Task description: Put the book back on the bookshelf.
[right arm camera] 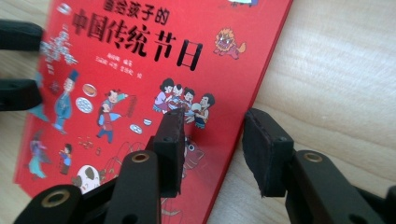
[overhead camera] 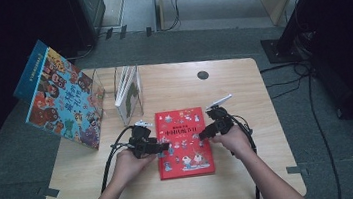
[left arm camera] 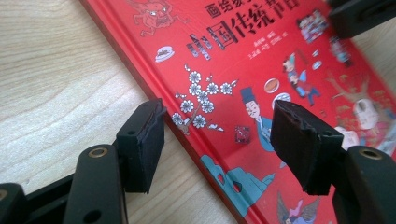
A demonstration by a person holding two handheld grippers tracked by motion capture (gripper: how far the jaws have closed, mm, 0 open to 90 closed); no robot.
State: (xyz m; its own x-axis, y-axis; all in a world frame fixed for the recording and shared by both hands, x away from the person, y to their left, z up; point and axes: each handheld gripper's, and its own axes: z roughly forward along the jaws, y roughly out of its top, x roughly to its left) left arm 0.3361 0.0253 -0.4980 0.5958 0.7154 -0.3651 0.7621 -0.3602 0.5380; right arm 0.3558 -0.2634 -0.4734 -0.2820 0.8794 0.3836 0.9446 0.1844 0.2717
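A red picture book (overhead camera: 184, 141) lies flat on the wooden table (overhead camera: 245, 101), cover up. My left gripper (overhead camera: 163, 146) is at its left edge. In the left gripper view the left gripper (left arm camera: 217, 140) is open astride that edge of the book (left arm camera: 243, 56), one pad over bare wood and the other over the cover. My right gripper (overhead camera: 203, 132) is at the book's right edge. In the right gripper view the right gripper (right arm camera: 212, 144) is open astride that side of the book (right arm camera: 116, 70). Neither gripper's pads press on the book.
A large colourful book (overhead camera: 61, 95) leans upright at the table's left edge. Beside it a clear book stand (overhead camera: 127, 92) holds a thin white book. A dark round grommet (overhead camera: 203, 75) sits near the far edge. Cables trail on the floor to the right.
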